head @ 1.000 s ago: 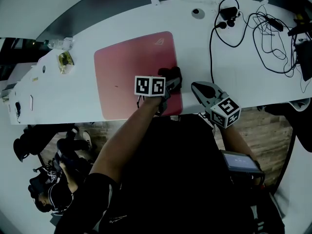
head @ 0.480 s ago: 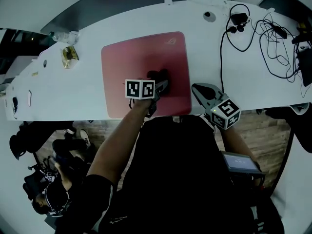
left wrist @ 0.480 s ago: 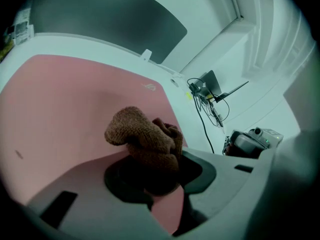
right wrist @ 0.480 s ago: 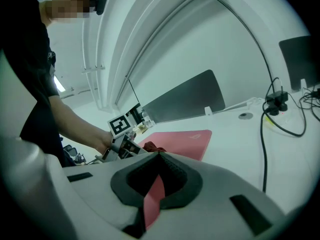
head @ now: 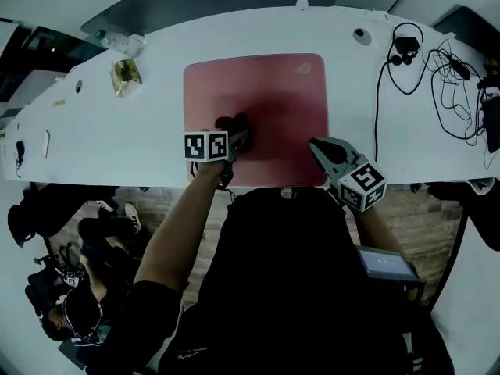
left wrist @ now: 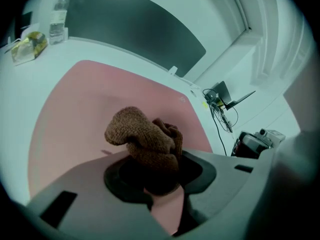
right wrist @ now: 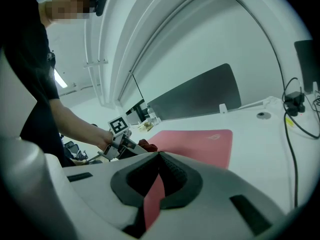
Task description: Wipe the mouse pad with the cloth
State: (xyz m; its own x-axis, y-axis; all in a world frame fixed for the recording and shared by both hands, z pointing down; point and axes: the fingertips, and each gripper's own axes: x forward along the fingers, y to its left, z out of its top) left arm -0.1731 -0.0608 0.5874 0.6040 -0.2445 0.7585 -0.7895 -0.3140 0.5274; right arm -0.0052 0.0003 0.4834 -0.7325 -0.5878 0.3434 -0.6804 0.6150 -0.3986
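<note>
Far left of the white tabletop [head: 156, 143]: a clear bottle [head: 119, 41], label unreadable, with a yellowish packet [head: 125, 75] just beside it. The red mouse pad [head: 273, 92] lay flat at centre. A pale emblem [head: 301, 69] sat near its far right corner, too small to read. The left claw [head: 237, 137] was clenched on a bunched brown cloth [left wrist: 142, 136] over the pad's near left part. The right claw [head: 319, 148] was closed and empty at the pad's near right corner. Black cables [head: 437, 69] lay far right.

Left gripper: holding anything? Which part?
The left gripper is shut on the brown cloth, pinching one bunched end; the rest sticks out over the mouse pad.
</note>
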